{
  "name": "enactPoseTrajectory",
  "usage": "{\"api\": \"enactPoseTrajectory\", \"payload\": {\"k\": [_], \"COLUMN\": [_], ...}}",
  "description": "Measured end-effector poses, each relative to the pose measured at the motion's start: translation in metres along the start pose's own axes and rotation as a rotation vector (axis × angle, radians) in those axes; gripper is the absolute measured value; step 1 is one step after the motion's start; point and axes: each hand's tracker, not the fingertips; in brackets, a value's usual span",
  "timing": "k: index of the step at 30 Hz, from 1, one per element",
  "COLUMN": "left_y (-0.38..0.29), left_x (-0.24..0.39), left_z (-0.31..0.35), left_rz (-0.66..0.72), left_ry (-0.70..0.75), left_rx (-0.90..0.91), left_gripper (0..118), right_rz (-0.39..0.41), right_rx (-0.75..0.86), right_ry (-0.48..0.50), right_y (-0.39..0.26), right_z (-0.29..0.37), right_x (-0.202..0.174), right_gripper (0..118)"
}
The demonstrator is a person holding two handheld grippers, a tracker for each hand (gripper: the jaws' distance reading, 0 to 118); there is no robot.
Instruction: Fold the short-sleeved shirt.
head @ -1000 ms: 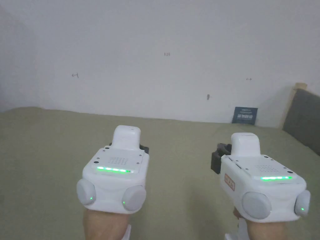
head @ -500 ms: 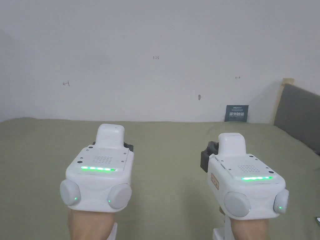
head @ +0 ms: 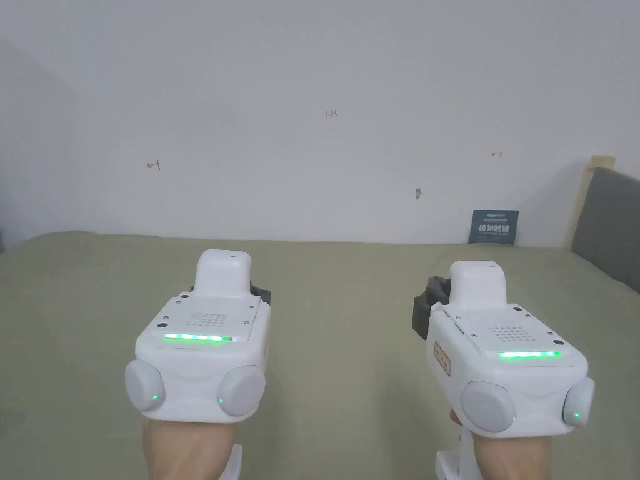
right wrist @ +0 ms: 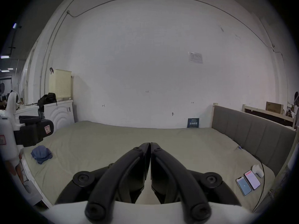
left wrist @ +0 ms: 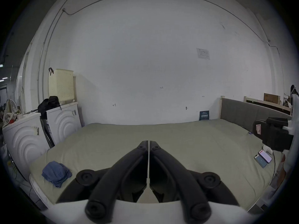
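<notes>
Both grippers hover level over the olive bed (head: 350,294) much as half a second ago, the head view's shift being the camera's; the left gripper (left wrist: 148,142) and right gripper (right wrist: 150,144) hold nothing, jaws pressed together. At about eight o'clock in the left gripper view, a crumpled blue shirt (left wrist: 56,173) lies near the bed's edge, probably the task's garment, bunched too tightly to show collar direction or long axis. Reaching left, opening both jaws and spreading it flat would serve best.
</notes>
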Motion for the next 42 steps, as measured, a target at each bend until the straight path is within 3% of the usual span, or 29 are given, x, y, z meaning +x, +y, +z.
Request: {"api": "enactPoseTrajectory", "payload": {"k": [1,2,3,4,5,6,7,9,22,29,42], "left_y": [0.0,0.001,0.0,-0.001,-0.002,-0.002,-0.004,-0.005,-0.002,0.002,0.007], "left_x": [-0.002,-0.004,-0.004,-0.005,-0.006,-0.008,-0.01,-0.013,-0.017,-0.02,-0.007], "left_z": [-0.001,-0.002,-0.003,-0.005,-0.007,-0.009,-0.011,-0.008,-0.004,0.001,0.003], "left_rz": [0.009,0.018,0.017,0.016,0.019,0.022,0.037,0.047,0.023,0.066,0.044], "left_ry": [-0.003,-0.011,-0.012,0.0,0.007,0.016,0.019,0.035,0.087,-0.032,-0.013], "left_rx": [-0.003,-0.012,-0.016,-0.021,-0.027,-0.045,-0.049,-0.012,0.009,0.028,-0.03], "left_gripper": [8,13,23,45,95,118,118,118,118,118,118], "right_rz": [0.007,0.015,0.019,0.017,0.021,0.017,-0.007,0.012,0.024,0.002,-0.005], "right_rx": [0.003,0.009,0.02,0.032,0.024,0.009,0.092,0.017,0.022,0.016,0.003], "right_ry": [-0.005,-0.011,-0.022,-0.018,-0.028,-0.033,-0.041,-0.024,-0.009,-0.013,0.008], "right_y": [0.0,0.0,0.0,0.001,0.003,0.003,0.002,0.0,0.008,0.008,0.008], "right_z": [0.0,0.001,0.002,0.003,0.002,0.001,0.005,0.0,-0.001,-0.002,-0.001], "right_x": [-0.001,-0.001,-0.001,-0.001,-0.001,0.001,0.002,0.002,-0.003,0.002,0.005], "right_gripper": [7,15,39,74,116,116,116,118,118,118,118]}}
